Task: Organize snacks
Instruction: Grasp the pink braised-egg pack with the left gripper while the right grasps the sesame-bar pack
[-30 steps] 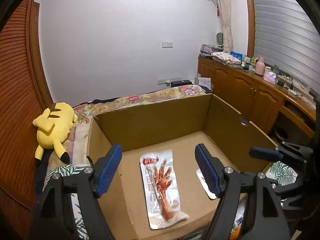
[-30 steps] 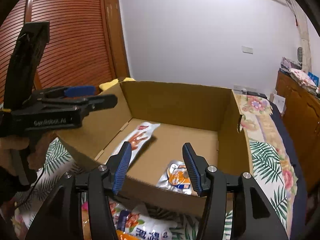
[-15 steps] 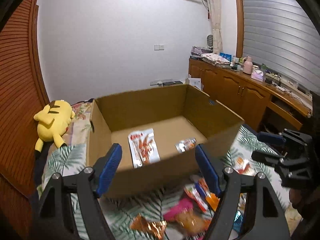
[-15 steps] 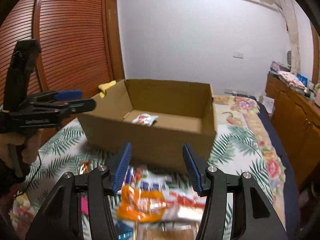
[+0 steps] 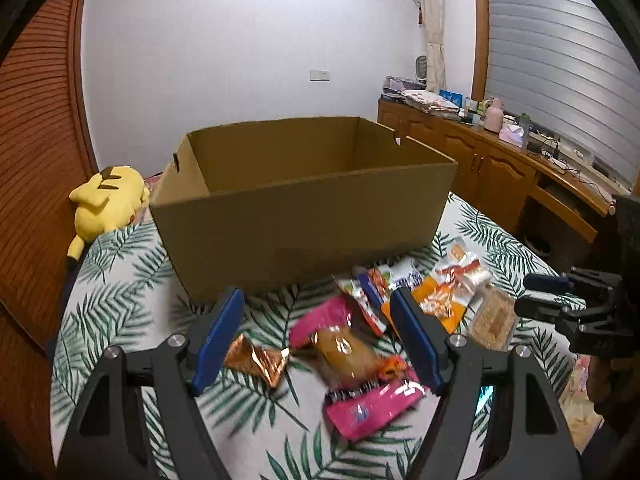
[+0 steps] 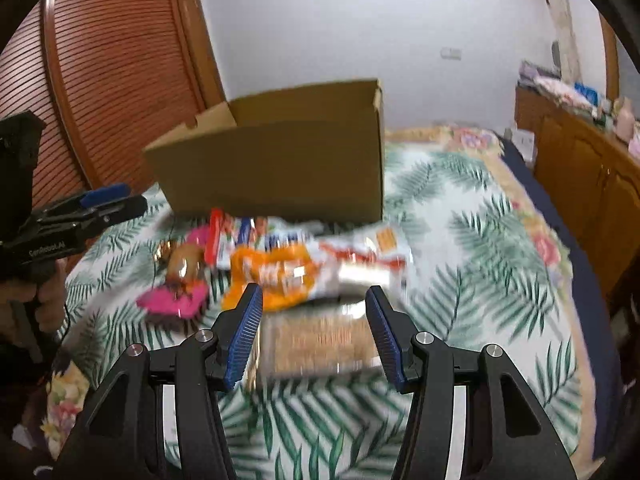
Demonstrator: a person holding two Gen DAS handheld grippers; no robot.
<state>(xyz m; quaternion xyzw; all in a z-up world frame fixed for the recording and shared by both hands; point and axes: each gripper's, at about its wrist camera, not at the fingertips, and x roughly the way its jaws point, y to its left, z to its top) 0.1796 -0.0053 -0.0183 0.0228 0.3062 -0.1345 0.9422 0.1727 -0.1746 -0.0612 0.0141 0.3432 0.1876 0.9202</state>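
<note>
Both grippers hover over the leaf-print bedspread [image 5: 120,280], and neither holds a thing. The left gripper [image 5: 316,338] has its jaws wide apart above a pink packet [image 5: 372,406] and a gold-foil sweet [image 5: 258,360]. The right gripper [image 6: 314,332] has its jaws apart too, over a blurred cracker pack [image 6: 320,340]. The snacks lie in a heap just in front of the cardboard box [image 5: 304,220], with an orange bag [image 6: 276,276] among them.
</note>
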